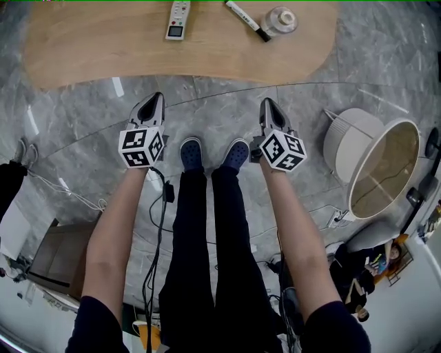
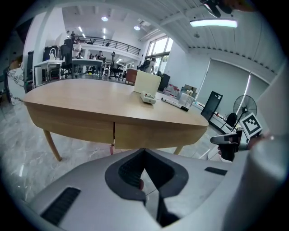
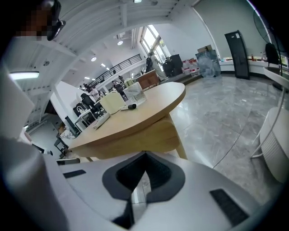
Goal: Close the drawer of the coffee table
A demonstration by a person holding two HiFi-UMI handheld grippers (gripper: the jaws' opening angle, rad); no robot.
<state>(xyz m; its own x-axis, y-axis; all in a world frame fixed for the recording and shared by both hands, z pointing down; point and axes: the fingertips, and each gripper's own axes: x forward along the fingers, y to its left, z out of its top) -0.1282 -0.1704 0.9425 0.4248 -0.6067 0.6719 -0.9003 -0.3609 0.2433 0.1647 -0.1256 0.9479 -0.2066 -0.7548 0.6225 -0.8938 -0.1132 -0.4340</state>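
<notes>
1. Holds left gripper and right gripper low over grey floor, jaws of each pressed together, empty.
2. Faces coffee table just ahead, drawer flush with its front.

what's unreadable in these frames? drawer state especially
- Drawer front: head view shows only the top of the coffee table; the overhang hides it.
- Left gripper view: a seam and reddish tab on the table's front; too small to tell whether the drawer sits fully flush.
- Remote print: too small, head view.
- Table's far edge: cut off by head view's top.
</notes>
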